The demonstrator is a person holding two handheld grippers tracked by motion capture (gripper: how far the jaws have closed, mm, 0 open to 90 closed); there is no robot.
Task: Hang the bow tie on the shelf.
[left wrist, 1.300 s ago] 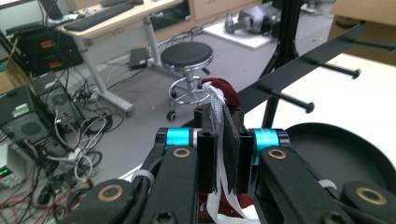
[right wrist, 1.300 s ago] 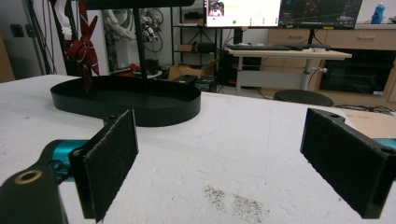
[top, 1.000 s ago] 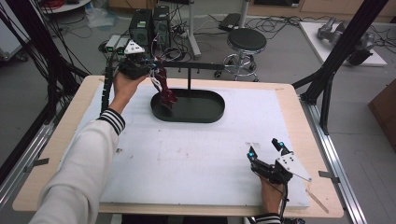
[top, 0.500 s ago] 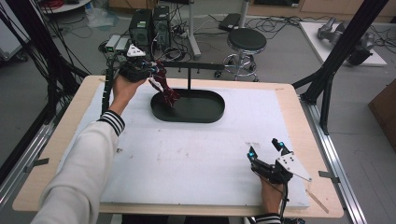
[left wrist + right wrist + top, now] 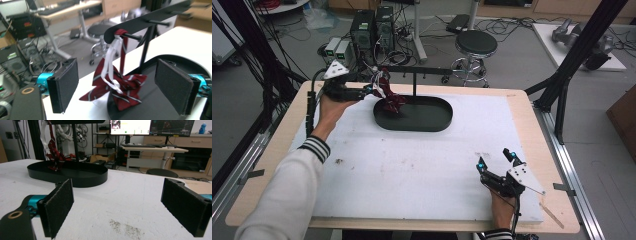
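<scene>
Since the earlier frame the left gripper has drawn back from the red striped bow tie, jaws spread. The tie now hangs by its strap from a peg on the black stand, apparently draping into the oval tray. The right gripper rests idle, spread, near the table's front edge.

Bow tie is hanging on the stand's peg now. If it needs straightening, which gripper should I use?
Left, probably. The left gripper is right beside the red striped bow tie, jaws open and facing it. The right gripper sits at the table's near edge, far from the stand.
</scene>
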